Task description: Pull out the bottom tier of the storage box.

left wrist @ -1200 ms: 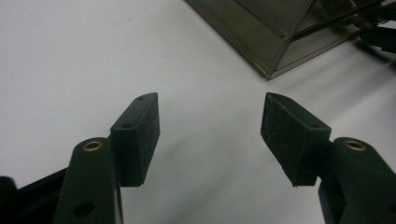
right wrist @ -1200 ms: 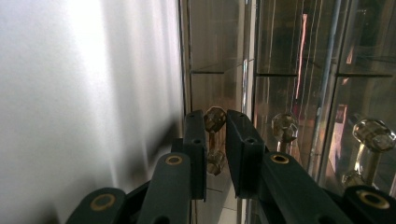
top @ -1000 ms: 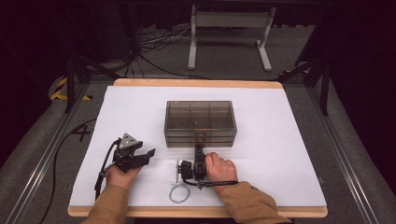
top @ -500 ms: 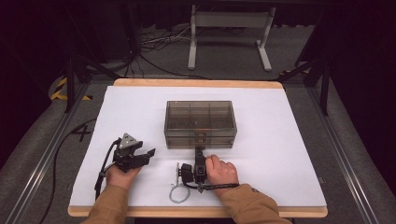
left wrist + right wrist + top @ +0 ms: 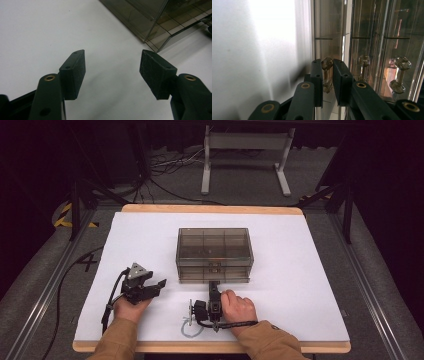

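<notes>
Since the earlier frames the right gripper (image 5: pixel 214 287) has drawn slightly back from the drawer box (image 5: pixel 214 254), and the bottom drawer (image 5: pixel 214 276) now stands a little way out from the box front. Left gripper (image 5: pixel 150 287) position unchanged.

Right gripper: jaws narrow, closed on the drawer handle (image 5: pixel 327 75), a small faceted clear bar with knobbed ends. The handle sits between the two pads near their tips, one end showing above the jaws. Two more handles (image 5: pixel 364 67) of the same kind are seen just beyond the jaws to one side, on the neighbouring drawer fronts.

Left gripper (image 5: pixel 112 71): jaws wide apart, holding nothing, hovering low over the white surface (image 5: pixel 37 30). A corner of the smoky clear box (image 5: pixel 155 25) lies ahead of the jaws and off to one side, clear of both pads.

In the high view the box stands near the middle of the surface, directly ahead of the right jaws. A loop of cable (image 5: pixel 192 327) lies behind the right gripper.
</notes>
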`<state>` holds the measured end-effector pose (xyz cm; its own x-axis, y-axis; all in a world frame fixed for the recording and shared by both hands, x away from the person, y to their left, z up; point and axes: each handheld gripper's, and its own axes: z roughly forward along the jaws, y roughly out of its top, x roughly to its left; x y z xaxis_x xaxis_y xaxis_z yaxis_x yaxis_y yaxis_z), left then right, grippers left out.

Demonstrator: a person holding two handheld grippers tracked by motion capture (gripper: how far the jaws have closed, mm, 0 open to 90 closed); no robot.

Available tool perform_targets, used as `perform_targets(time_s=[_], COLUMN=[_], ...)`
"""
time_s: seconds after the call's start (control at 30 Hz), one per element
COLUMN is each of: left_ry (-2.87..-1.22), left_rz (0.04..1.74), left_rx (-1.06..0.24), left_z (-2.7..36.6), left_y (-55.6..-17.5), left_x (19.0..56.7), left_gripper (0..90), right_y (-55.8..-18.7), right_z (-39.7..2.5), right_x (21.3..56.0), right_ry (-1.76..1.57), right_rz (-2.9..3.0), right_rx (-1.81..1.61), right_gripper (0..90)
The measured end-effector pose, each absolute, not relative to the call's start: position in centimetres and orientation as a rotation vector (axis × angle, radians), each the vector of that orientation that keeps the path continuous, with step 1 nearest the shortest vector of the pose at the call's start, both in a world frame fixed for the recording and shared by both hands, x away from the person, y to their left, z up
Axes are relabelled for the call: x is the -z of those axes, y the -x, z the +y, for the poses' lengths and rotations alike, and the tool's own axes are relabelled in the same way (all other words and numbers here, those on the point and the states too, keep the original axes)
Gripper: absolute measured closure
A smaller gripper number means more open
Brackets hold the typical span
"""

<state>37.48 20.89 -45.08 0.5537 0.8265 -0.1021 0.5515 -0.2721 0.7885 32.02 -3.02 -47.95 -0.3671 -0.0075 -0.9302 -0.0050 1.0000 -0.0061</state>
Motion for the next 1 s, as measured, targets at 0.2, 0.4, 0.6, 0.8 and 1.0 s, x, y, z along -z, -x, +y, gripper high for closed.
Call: perform_targets(time_s=[0.2, 0.4, 0.6, 0.8, 1.0], left_ry=[-1.967, -1.964, -1.965, -1.964, -1.954], left_rz=[1.111, 1.112, 1.11, 1.115, 1.119], left_rx=[-0.423, -0.42, -0.421, -0.417, -0.409], left_z=[20.9, 20.9, 20.9, 20.9, 21.0], left_y=[-37.5, -37.5, -37.5, -37.6, -37.7], left_x=[45.1, 45.1, 45.1, 45.0, 45.1], left_gripper=[38.2, 38.2, 38.2, 38.2, 38.2], right_y=[-31.3, -31.2, -31.2, -31.5, -31.8], right_z=[-2.9, -2.6, -2.9, -3.8, -5.1], right_x=[47.7, 47.8, 47.2, 46.0, 44.8], right_ry=[0.018, 0.019, -0.002, -0.072, -0.14], right_rz=[1.945, 1.974, 1.993, 2.054, 2.12], right_rx=[-0.036, -0.03, -0.068, -0.167, -0.263], right_gripper=[90.0, 90.0, 84.0, 78.7, 73.7])
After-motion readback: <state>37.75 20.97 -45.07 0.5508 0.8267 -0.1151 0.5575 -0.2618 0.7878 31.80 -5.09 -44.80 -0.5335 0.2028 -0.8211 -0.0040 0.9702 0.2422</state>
